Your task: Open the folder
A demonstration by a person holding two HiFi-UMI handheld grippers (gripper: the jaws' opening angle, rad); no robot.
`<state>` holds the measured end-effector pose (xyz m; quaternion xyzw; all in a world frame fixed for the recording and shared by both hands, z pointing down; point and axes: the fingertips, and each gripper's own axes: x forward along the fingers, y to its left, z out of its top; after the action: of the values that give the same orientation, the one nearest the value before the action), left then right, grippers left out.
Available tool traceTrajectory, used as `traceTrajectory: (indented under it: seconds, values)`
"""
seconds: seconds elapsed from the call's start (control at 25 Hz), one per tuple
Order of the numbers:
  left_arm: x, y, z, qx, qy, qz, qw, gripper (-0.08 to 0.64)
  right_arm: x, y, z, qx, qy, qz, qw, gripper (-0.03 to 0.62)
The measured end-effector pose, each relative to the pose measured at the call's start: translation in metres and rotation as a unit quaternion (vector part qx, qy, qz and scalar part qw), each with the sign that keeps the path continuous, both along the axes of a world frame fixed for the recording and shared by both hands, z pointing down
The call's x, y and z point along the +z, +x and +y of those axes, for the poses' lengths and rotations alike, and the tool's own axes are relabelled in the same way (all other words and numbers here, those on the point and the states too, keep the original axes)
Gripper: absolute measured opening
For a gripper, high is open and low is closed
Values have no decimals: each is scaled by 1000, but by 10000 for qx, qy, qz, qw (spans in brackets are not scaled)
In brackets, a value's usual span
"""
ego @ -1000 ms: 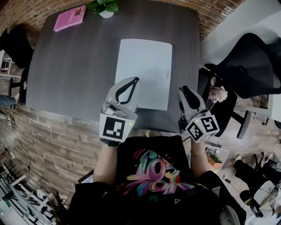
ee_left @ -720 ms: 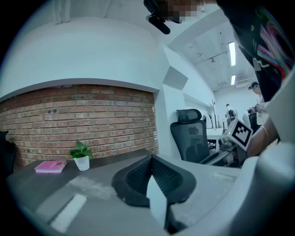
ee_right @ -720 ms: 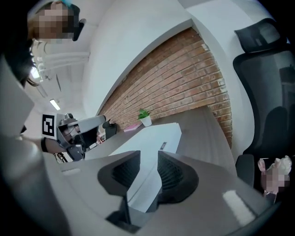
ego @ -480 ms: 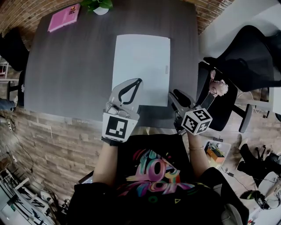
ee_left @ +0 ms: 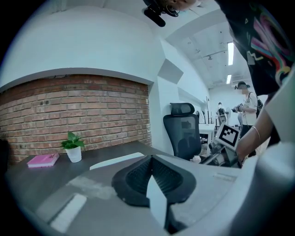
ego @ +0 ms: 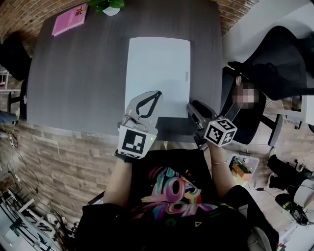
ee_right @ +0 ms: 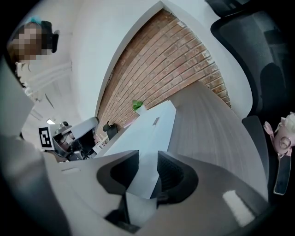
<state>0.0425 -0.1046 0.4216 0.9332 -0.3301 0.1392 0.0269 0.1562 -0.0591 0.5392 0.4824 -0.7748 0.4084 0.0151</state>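
Observation:
A white folder (ego: 158, 73) lies shut and flat on the dark grey table (ego: 83, 78). My left gripper (ego: 155, 94) is shut with nothing in it, hovering over the folder's near left part; the folder (ee_left: 115, 160) shows just beyond its closed jaws (ee_left: 152, 159). My right gripper (ego: 191, 107) sits at the folder's near right corner. Its jaws have just been opening and stand wide. In the right gripper view the folder's corner (ee_right: 144, 133) shows in the gap of the right gripper (ee_right: 147, 157), and the pads do not press on it.
A pink book (ego: 71, 18) and a small potted plant (ego: 111, 7) sit at the table's far left. A black office chair (ego: 274, 63) stands to the right of the table, with a small pink toy (ee_right: 281, 138) beside it. The table's near edge (ego: 98, 133) runs just before me.
The right gripper has come down and rolled, its jaws spreading, to the folder's near right corner. The left gripper has sunk a little over the folder and stays shut.

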Motion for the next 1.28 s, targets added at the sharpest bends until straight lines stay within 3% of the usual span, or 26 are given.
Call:
traceTrajectory:
  seconds: [0.28, 0.52, 0.84, 0.92, 1.12, 1.28]
  values:
    - [25, 12, 18, 675, 85, -568, 9961, 3, 1, -1, 0, 26, -45, -127, 9999, 126]
    - [54, 19, 40, 1377, 82, -1182, 9834, 94, 2, -1, -1, 23, -127, -178, 9998, 125]
    - [84, 35, 69, 2354, 205, -1972, 9515, 246, 2, -1, -1, 70, -186, -183, 9996, 124]
    - [92, 42, 76, 2614, 299, -2224, 9388, 288, 2, -1, -1, 71, -202, -179, 9996, 124]
    - [116, 50, 83, 3106, 801, -3073, 8959, 345, 2, -1, -1, 50, -242, -195, 9995, 124]
    - [124, 49, 71, 3124, 1009, -3377, 8821, 345, 3, -2, -1, 9, -277, -199, 9994, 124]
